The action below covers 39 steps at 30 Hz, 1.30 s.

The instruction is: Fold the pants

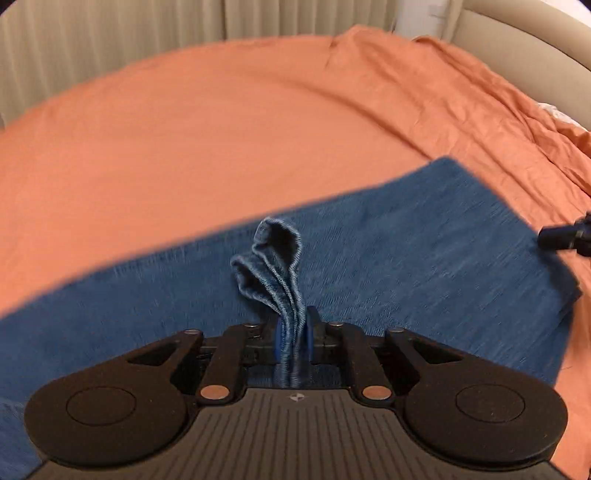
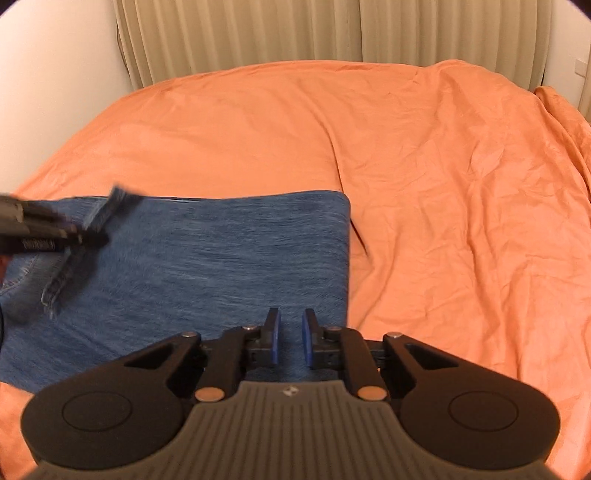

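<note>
2 tongs angled down over blue pants (image 2: 207,266), left tongs (image 1: 293,341) clenched on bunched denim, right tongs (image 2: 290,341) parted, empty.

The pants (image 2: 207,266) lay folded flat on the bed (image 2: 424,192), toward its near edge and left of its middle in the right wrist view. The left tool (image 1: 293,332) stood over the pants with a bunched hem (image 1: 275,266) pinched between its pads. The right tool (image 2: 290,338) hung above the pants' near right corner. Curtains (image 2: 295,33) stood behind the bed's far edge.
</note>
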{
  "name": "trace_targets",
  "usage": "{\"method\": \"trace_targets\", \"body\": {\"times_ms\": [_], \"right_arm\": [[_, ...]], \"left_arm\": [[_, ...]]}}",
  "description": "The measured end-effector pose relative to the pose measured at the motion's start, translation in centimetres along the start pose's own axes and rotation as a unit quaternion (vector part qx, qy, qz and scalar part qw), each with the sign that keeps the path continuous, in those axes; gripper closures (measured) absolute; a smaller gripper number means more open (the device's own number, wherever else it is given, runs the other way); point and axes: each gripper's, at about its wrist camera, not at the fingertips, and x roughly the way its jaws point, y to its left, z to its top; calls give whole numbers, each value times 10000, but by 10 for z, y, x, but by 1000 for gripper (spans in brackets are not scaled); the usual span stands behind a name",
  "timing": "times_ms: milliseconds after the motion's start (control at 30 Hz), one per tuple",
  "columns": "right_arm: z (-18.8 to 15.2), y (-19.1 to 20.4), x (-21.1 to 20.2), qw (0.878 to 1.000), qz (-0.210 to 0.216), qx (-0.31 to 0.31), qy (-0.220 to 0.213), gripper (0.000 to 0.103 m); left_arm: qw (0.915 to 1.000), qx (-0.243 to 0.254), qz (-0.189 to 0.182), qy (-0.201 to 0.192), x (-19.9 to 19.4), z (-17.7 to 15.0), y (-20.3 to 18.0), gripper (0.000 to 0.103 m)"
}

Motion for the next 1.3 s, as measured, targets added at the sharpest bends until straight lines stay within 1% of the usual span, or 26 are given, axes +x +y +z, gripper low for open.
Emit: {"method": "trace_targets", "body": {"times_ms": [33, 100, 233, 300, 333, 367, 400, 467, 533, 567, 633, 667, 700, 767, 867, 933, 1067, 1167, 1300], "right_arm": [[3, -2, 3, 10000, -34, -31, -5, 100], [14, -4, 12, 9999, -105, -83, -54, 100], [46, -13, 35, 9997, -168, -47, -176, 101], [61, -14, 52, 9995, -221, -16, -204, 101], [68, -16, 63, 9994, -276, 32, -184, 101], [73, -18, 72, 9993, -322, 94, -158, 101], [77, -20, 83, 9993, -333, 156, -120, 101], [80, -24, 102, 9988, -388, 286, -10, 102], [78, -28, 119, 9982, -372, 433, 156, 102], [76, -28, 123, 9980, -363, 486, 184, 102], [74, -26, 122, 9981, -392, 440, 153, 102], [72, -25, 120, 9984, -392, 381, 163, 102], [71, -24, 116, 9986, -372, 327, 198, 102], [64, -20, 103, 9991, -258, 179, 292, 102], [46, -16, 78, 9988, -171, 13, 451, 102], [30, -14, 55, 9985, -128, -12, 526, 102], [-4, -12, 17, 9978, -52, 92, 652, 102], [-24, -8, -2, 9978, -88, -46, 661, 102], [-39, -8, -5, 9963, -121, 216, 825, 102]], "left_arm": [[9997, -228, -59, 12, 1, -1, 5, 81], [9973, -689, -258, 7, 1, 1, 16, 77], [9876, -1428, -642, 92, 0, 5, 40, 75], [9834, -1682, -685, 10, -6, 5, 50, 65], [9819, -1754, -708, -87, -9, 6, 53, 54], [9805, -1813, -732, -182, -9, 10, 54, 47], [9788, -1873, -781, -259, -9, 12, 57, 47], [9761, -1964, -890, -276, -6, 14, 61, 47], [9755, -2014, -838, -295, -1, 16, 63, 47], [9752, -2043, -787, -311, 3, 18, 64, 47], [9719, -2200, -759, -353, 8, 19, 69, 48], [9693, -2315, -748, -358, 13, 22, 69, 57], [9681, -2380, -718, -324, 15, 23, 70, 62], [9723, -2263, -559, -152, 20, 24, 68, 72], [9824, -1850, -240, -51, 20, 28, 54, 74], [9856, -1687, -54, 34, 21, 30, 46, 74], [9894, -1437, 176, 142, 25, 30, 37, 72], [9917, -1227, 332, 210, 24, 30, 30, 71], [9914, -1223, 390, 252, 29, 32, 26, 70]]}}
